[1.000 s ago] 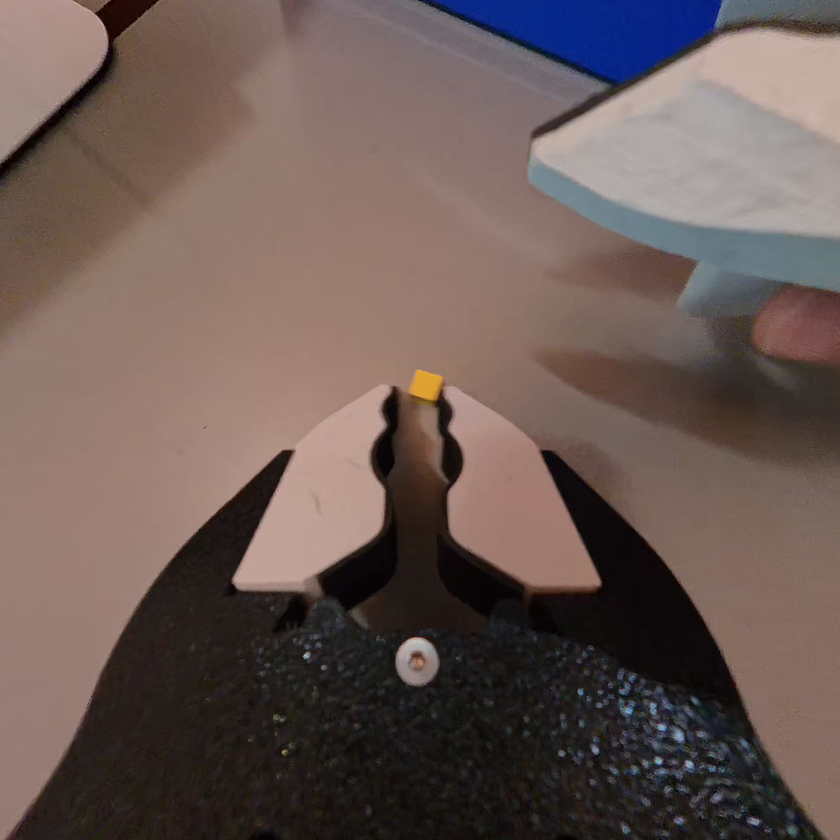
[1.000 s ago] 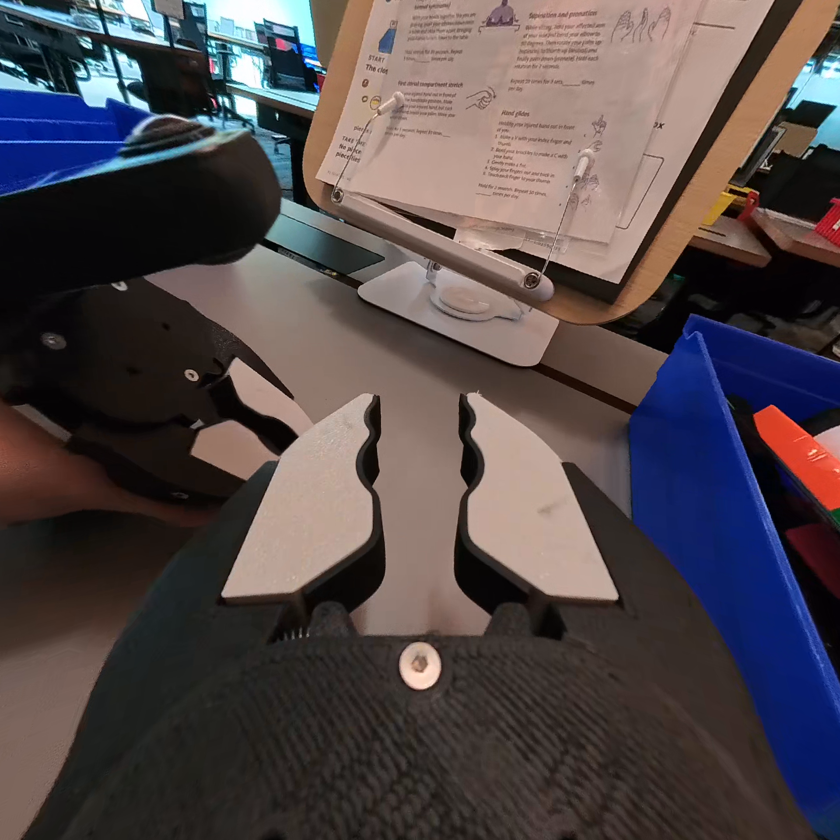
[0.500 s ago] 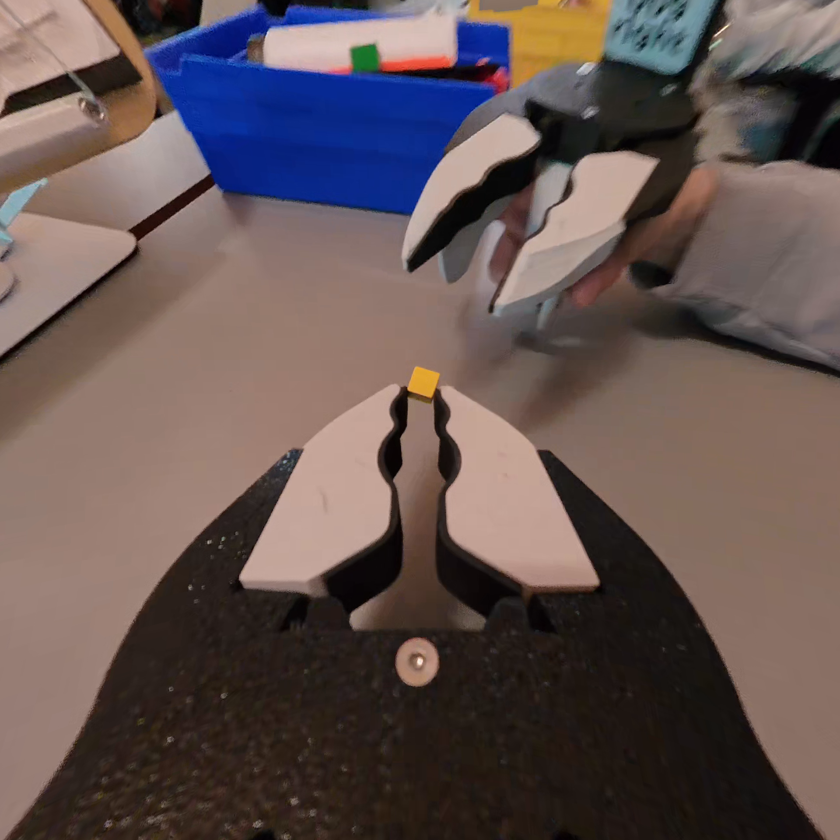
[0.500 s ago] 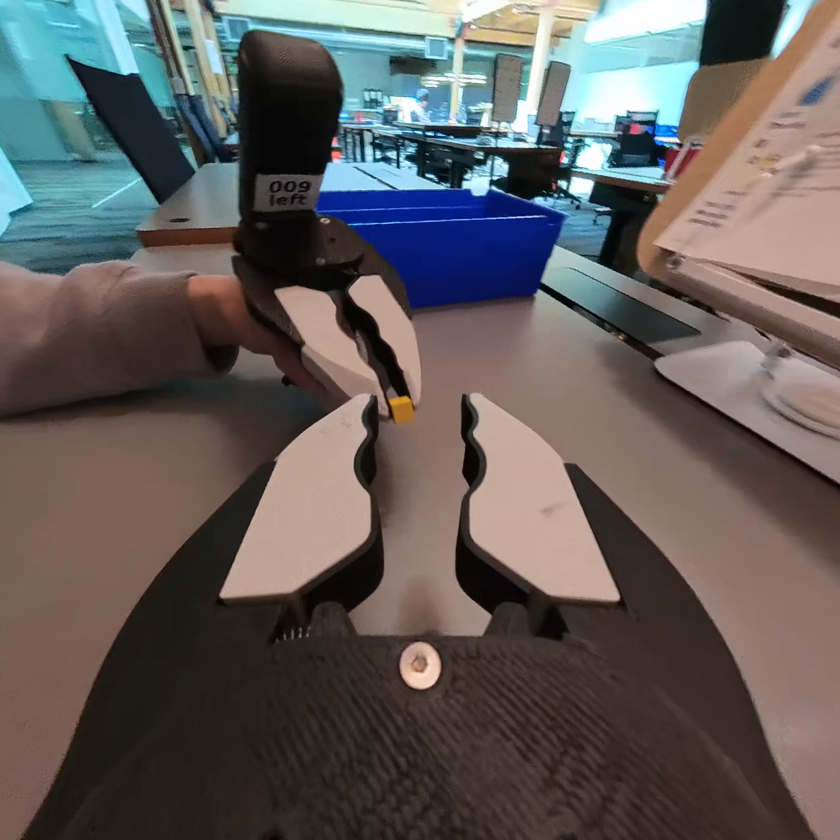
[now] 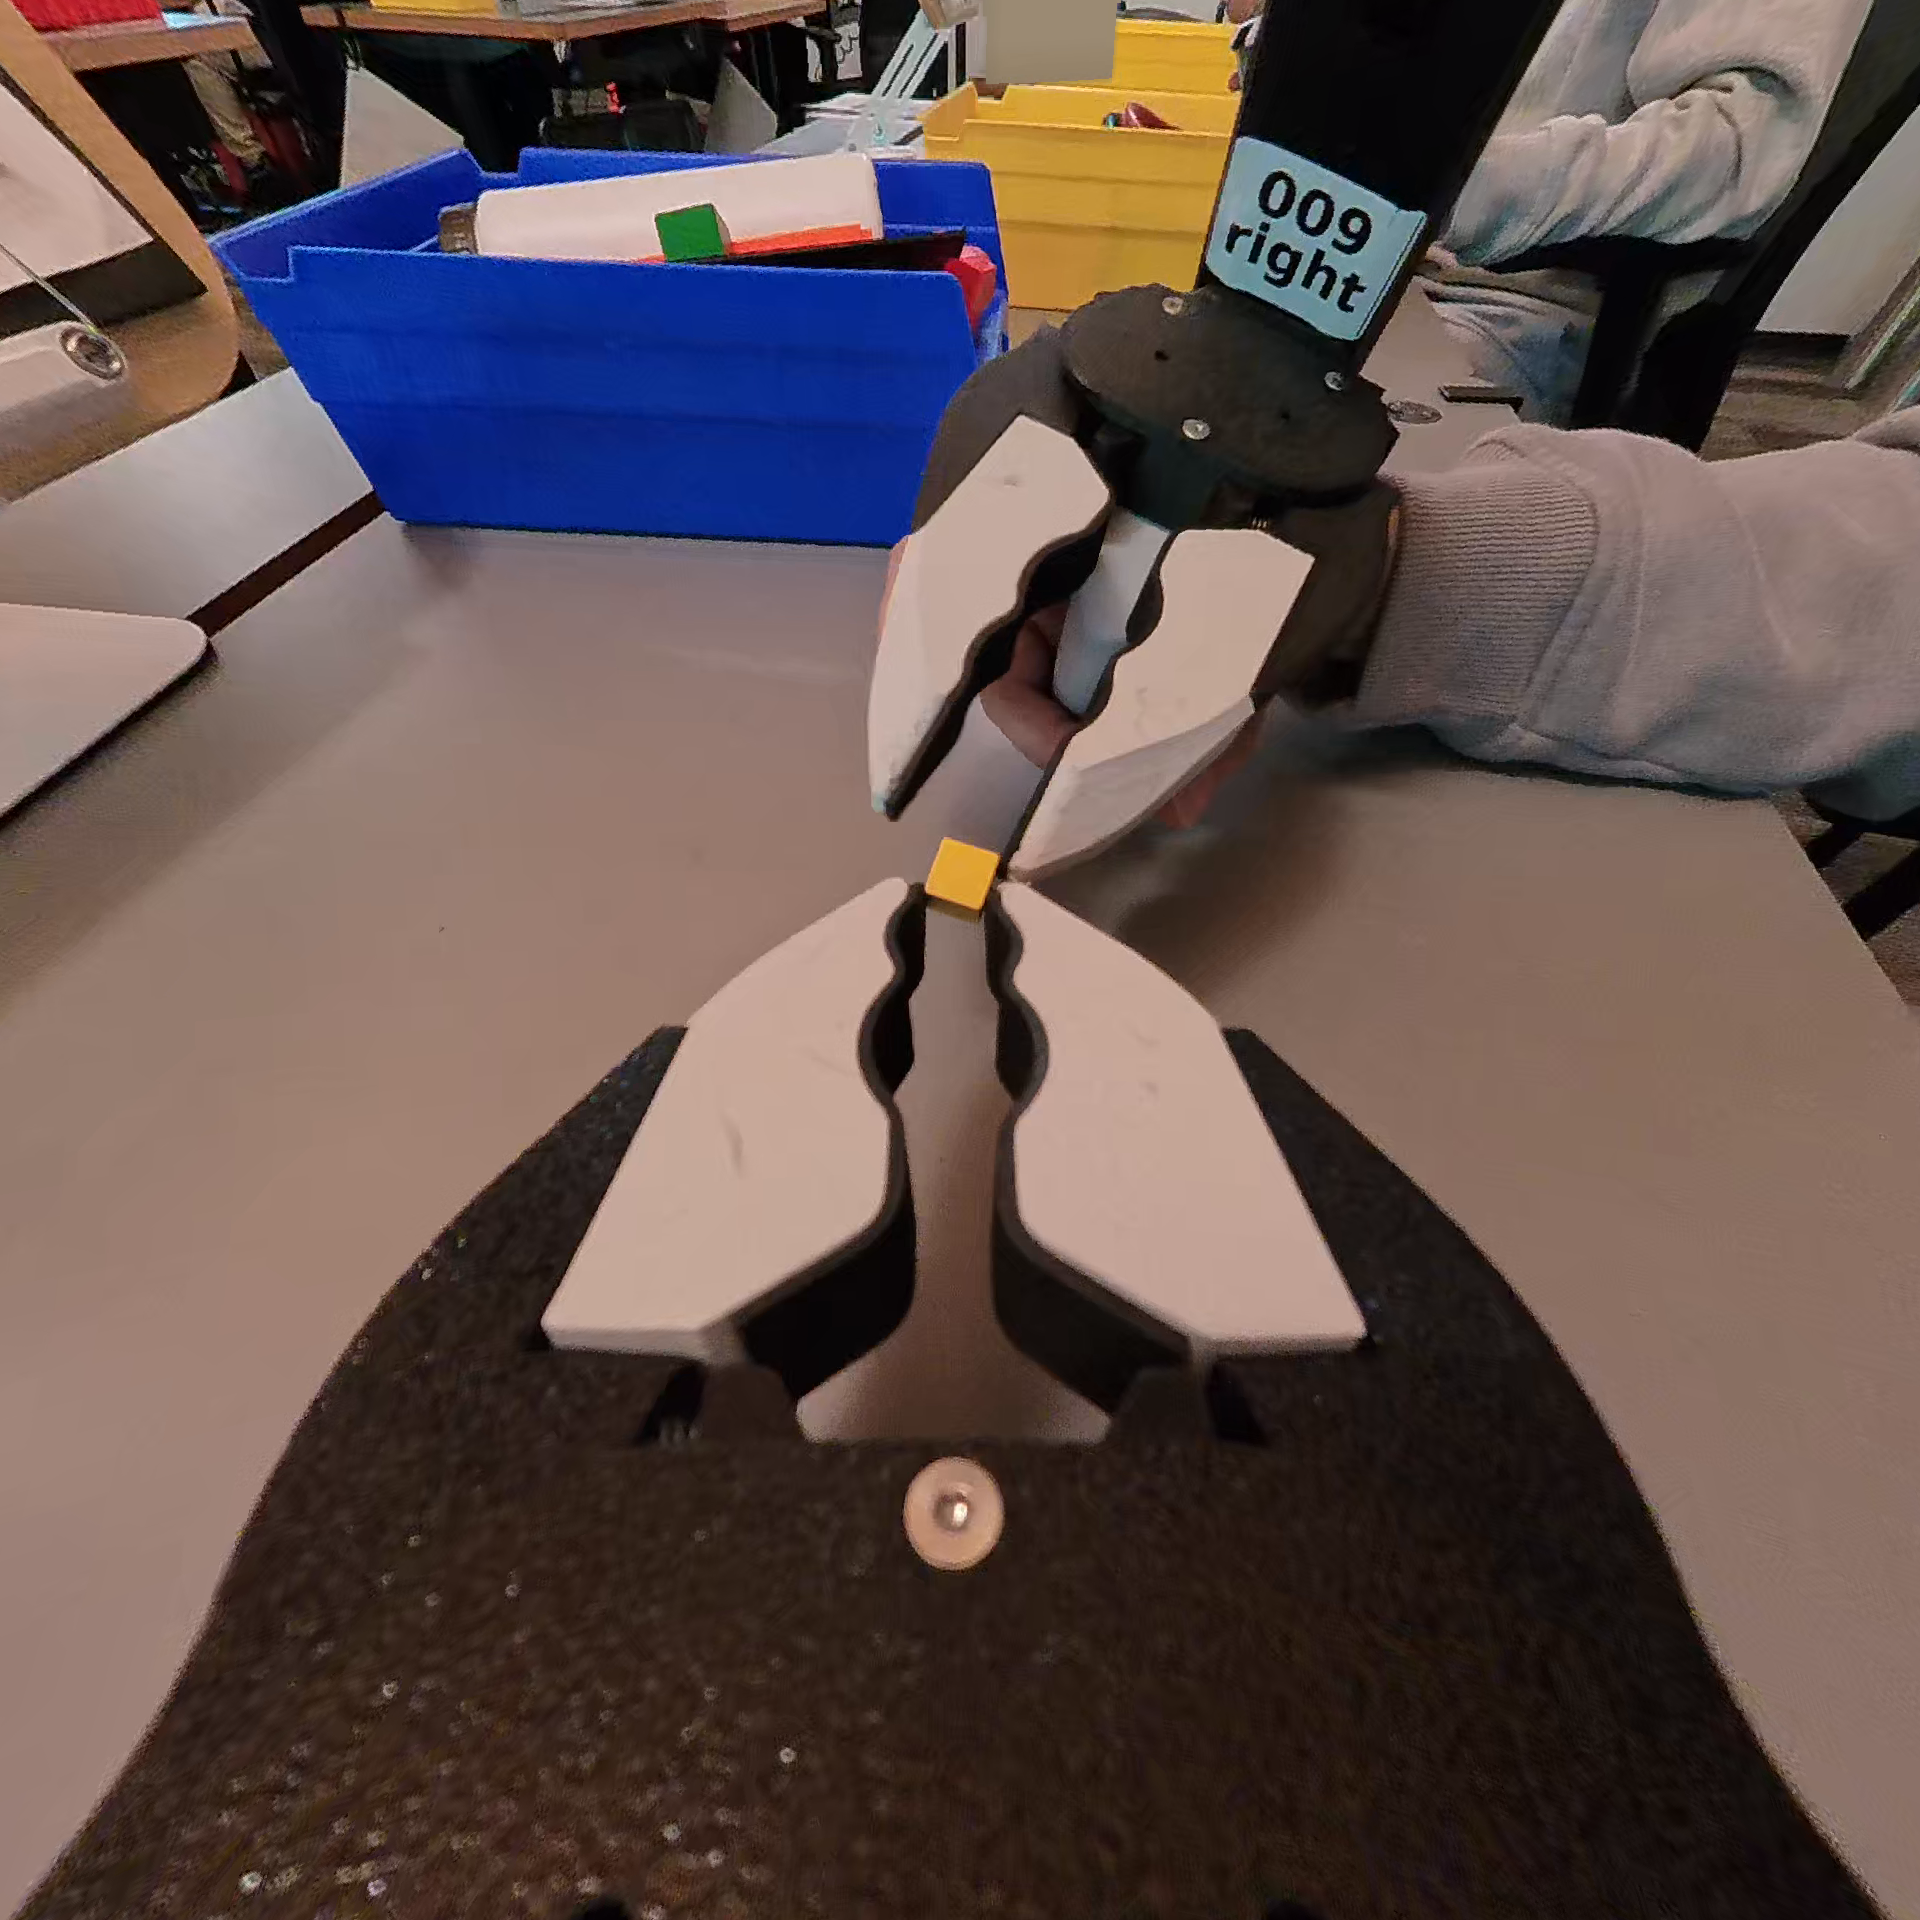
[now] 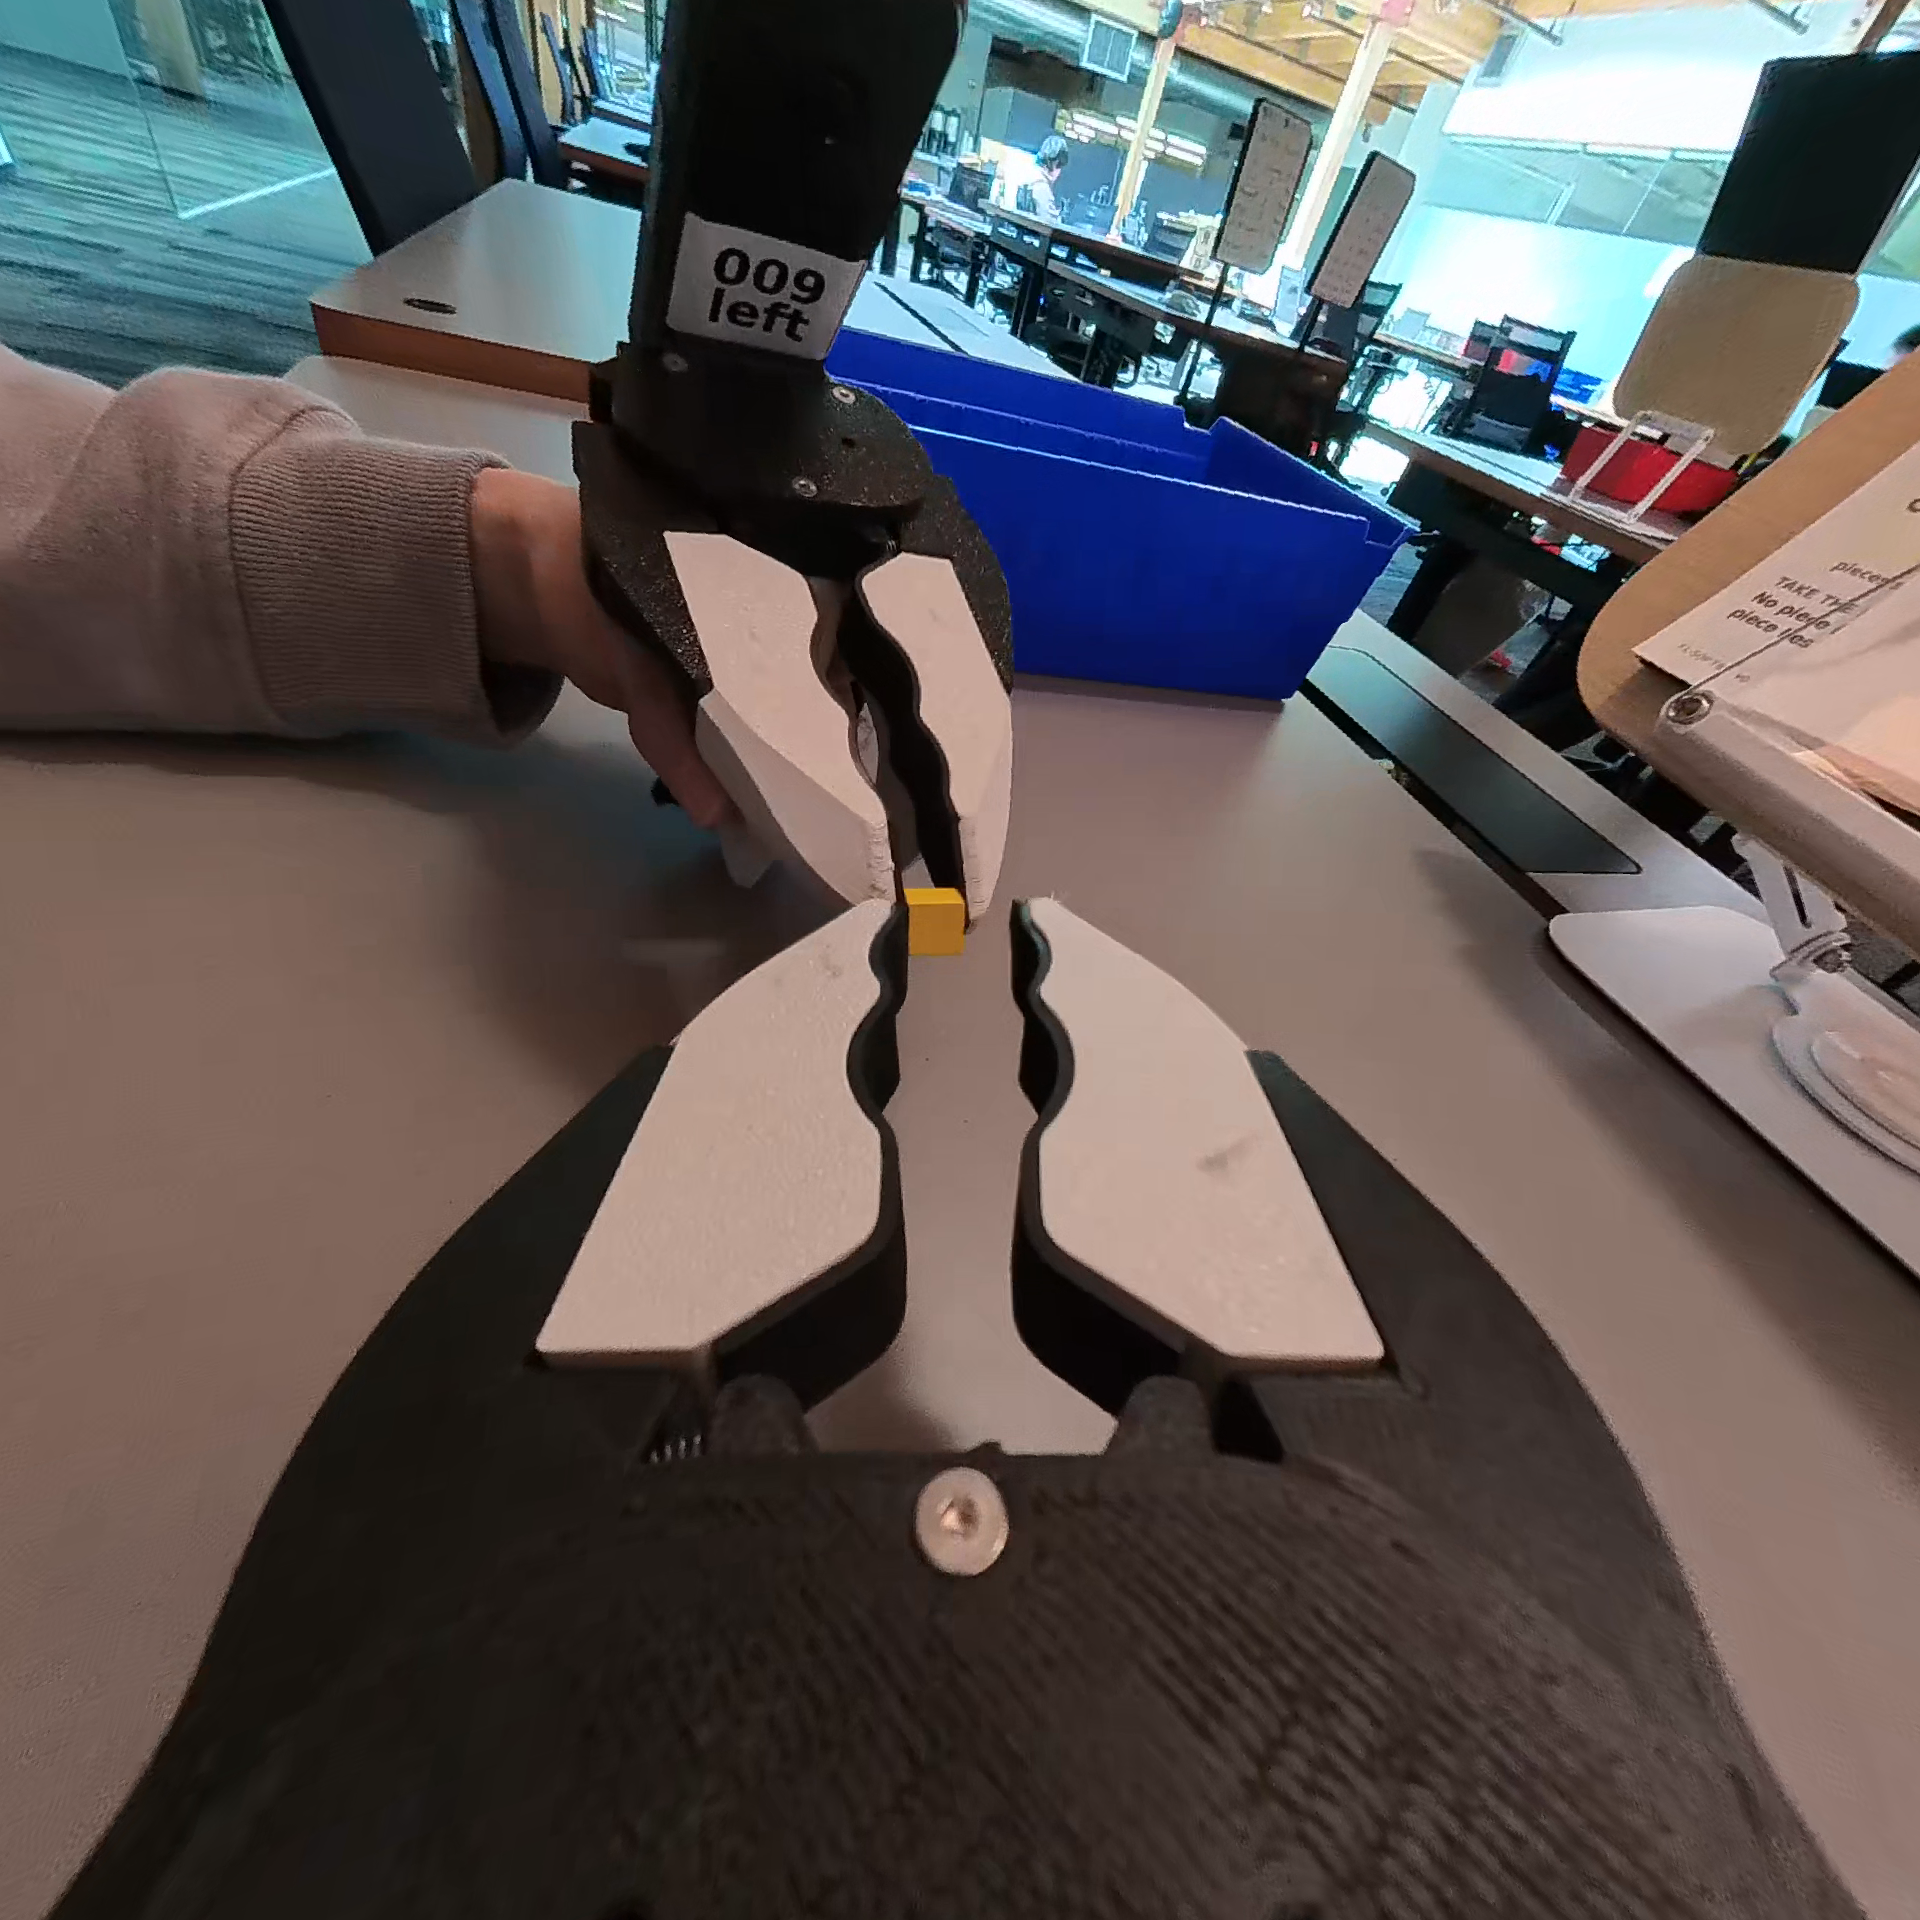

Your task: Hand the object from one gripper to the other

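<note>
A small yellow cube is pinched at the very tips of my left gripper, which is shut on it above the grey table. My right gripper faces it tip to tip, open, one fingertip on each side of the cube. In the right wrist view the cube sits between the open tips of my right gripper, close to its left finger. The left gripper comes down from above, shut on the cube. A hand holds each gripper.
A blue bin with several items stands at the back of the table, with a yellow bin behind it. Another blue bin and a paper stand on a white base sit to the right.
The two grippers have swung to face each other and closed the distance. The right gripper's open tips have come up around the cube held in the left gripper.
</note>
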{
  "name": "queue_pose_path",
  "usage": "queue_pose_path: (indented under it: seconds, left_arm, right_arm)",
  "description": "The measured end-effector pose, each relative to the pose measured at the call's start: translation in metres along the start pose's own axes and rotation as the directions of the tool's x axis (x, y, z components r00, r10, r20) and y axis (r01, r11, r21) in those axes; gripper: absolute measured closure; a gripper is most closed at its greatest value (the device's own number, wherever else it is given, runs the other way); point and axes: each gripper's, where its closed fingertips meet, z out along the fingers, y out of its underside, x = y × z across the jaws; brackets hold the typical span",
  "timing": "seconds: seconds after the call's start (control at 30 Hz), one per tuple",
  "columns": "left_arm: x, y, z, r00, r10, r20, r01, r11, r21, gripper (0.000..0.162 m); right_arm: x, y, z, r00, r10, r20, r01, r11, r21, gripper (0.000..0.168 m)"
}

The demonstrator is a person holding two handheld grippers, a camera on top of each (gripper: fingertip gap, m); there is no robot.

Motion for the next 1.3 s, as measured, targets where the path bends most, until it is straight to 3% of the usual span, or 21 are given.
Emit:
queue_pose_path:
  seconds: [0.5, 0.67, 0.77, 0.87, 1.07, 1.3]
  left_arm:
    - [0.003, 0.0, -0.002, 0.998, 0.059, -0.01, -0.059, 0.998, 0.023, 0.152]
    - [0.0, -0.007, -0.005, 1.0, 0.031, 0.002, -0.031, 0.996, 0.083, 0.146]
    - [-0.012, -0.014, -0.01, 0.998, -0.03, 0.062, 0.022, 0.991, 0.13, 0.14]
    - [-0.024, -0.02, -0.013, 0.984, -0.121, 0.129, 0.099, 0.98, 0.172, 0.139]
    - [-0.032, -0.017, -0.003, 0.944, -0.258, 0.206, 0.22, 0.957, 0.19, 0.139]
    - [-0.03, -0.016, 0.0, 0.942, -0.264, 0.206, 0.23, 0.957, 0.174, 0.147]
  right_arm:
    - [-0.008, 0.005, 0.001, 0.994, -0.103, 0.048, 0.106, 0.993, -0.047, 0.158]
    - [0.0, 0.001, 0.0, 0.982, -0.187, -0.031, 0.185, 0.981, -0.057, 0.158]
    - [0.015, 0.005, -0.004, 0.921, -0.361, -0.145, 0.338, 0.928, -0.157, 0.158]
    - [0.032, 0.007, -0.007, 0.786, -0.565, -0.25, 0.482, 0.814, -0.323, 0.158]
    - [0.032, 0.011, -0.001, 0.581, -0.79, -0.196, 0.626, 0.587, -0.514, 0.158]
    - [0.028, 0.003, 0.002, 0.549, -0.809, -0.211, 0.642, 0.57, -0.513, 0.159]
